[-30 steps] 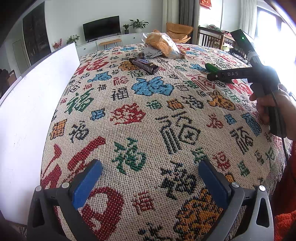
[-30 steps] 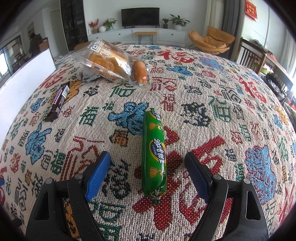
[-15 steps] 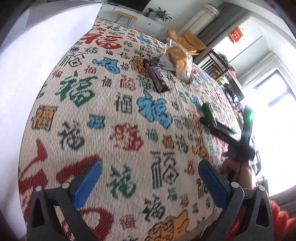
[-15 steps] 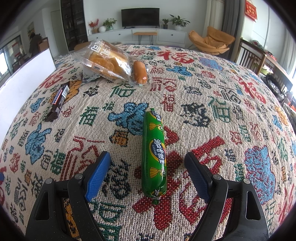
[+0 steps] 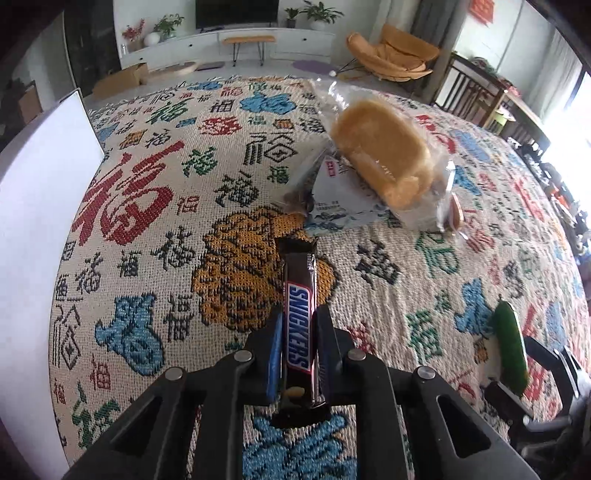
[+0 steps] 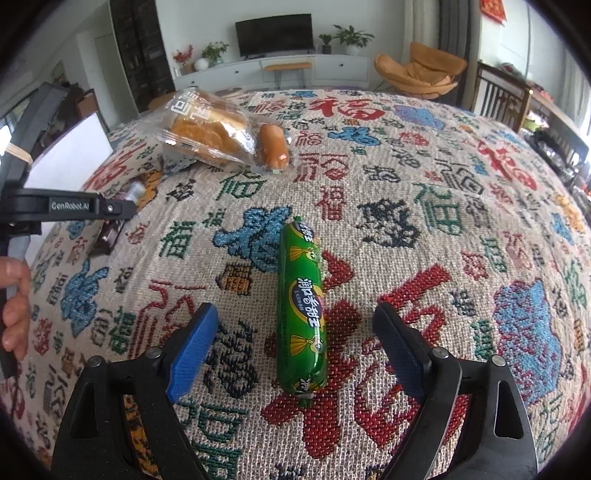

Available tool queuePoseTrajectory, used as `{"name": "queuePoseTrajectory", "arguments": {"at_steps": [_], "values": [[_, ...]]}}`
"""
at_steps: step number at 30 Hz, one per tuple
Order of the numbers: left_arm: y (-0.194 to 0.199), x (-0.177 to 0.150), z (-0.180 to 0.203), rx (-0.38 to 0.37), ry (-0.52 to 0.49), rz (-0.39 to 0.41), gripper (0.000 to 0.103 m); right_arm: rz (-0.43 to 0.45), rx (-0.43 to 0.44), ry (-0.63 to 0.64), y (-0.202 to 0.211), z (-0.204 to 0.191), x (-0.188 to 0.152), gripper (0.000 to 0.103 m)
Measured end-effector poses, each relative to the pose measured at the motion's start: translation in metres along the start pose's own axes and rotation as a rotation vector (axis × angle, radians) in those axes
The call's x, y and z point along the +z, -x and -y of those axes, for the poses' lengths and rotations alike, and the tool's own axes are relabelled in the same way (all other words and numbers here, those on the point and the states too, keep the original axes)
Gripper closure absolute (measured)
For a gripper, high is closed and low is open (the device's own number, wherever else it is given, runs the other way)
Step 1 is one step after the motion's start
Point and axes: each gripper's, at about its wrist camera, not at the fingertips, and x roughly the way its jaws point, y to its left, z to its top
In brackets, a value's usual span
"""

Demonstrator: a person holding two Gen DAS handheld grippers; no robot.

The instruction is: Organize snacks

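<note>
Behind the table lies a living room with a white low cabinet (image 6: 295, 66), a dark flat television (image 6: 275, 34), potted plants and an orange lounge chair (image 5: 395, 55); dark wooden chairs stand at the right edge. Covering the table is a woven beige cloth (image 5: 166, 229) patterned with red, blue, green and orange Chinese characters, and a white upright board (image 5: 33, 229) stands along its left side.

Farthest on the cloth sits a clear plastic bag of golden bread (image 5: 384, 162), lying over a flat printed packet; the right wrist view shows a small sausage-shaped bun (image 6: 272, 148) in wrapping at the bag's right end, barely visible from the left wrist. A green plastic-wrapped sausage stick (image 6: 302, 314) lies lengthwise on the cloth between the spread, released fingers of the right gripper (image 6: 295, 347), touching neither pad. From the left wrist it shows at the lower right (image 5: 509, 347), beside that gripper's black frame.

Clenched on a brown Snickers chocolate bar (image 5: 298, 325), the left gripper (image 5: 297, 354) holds the bar between its blue pads, wrapper pointing away toward the bread bag. Seen from the right wrist, this gripper (image 6: 110, 218) is at the left edge, with the person's left hand (image 6: 14, 302) on its handle, and the bar is mostly hidden.
</note>
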Motion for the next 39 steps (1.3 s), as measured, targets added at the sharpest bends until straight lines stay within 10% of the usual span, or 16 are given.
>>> {"name": "queuePoseTrajectory", "arguments": {"at_steps": [4, 7, 9, 11, 18, 26, 31, 33, 34, 39], "values": [[0.036, -0.026, -0.024, -0.102, 0.034, 0.038, 0.086, -0.198, 0.163, -0.115, -0.002, 0.030, 0.031, 0.015], [0.073, -0.052, -0.046, -0.209, 0.115, 0.075, 0.087, -0.286, 0.115, -0.062, -0.011, 0.028, 0.050, 0.015], [0.107, -0.072, -0.054, -0.273, 0.150, 0.117, 0.087, -0.336, 0.049, 0.008, -0.022, 0.017, 0.051, 0.031], [0.151, -0.093, -0.061, -0.329, 0.162, 0.174, 0.086, -0.323, -0.014, 0.087, -0.024, 0.006, 0.054, 0.080], [0.261, -0.126, -0.154, -0.252, 0.242, 0.348, 0.086, -0.254, 0.233, -0.038, 0.010, -0.047, 0.080, 0.080], [0.272, -0.157, -0.278, 0.066, 0.383, 0.291, 0.086, -0.193, 0.681, 0.123, 0.064, -0.275, 0.120, 0.080], [0.249, -0.166, -0.272, 0.124, 0.344, 0.248, 0.070, -0.119, 0.604, 0.301, 0.059, -0.382, 0.124, 0.077], [0.243, -0.167, -0.267, 0.154, 0.353, 0.251, 0.016, -0.079, 0.518, 0.356, 0.045, -0.401, 0.127, 0.064], [0.246, -0.170, -0.262, 0.166, 0.359, 0.275, 0.012, -0.074, 0.469, 0.377, 0.038, -0.404, 0.127, 0.048], [0.263, -0.174, -0.201, 0.044, 0.341, 0.402, 0.012, 0.052, 0.415, 0.355, 0.045, -0.349, 0.111, 0.036]]}}
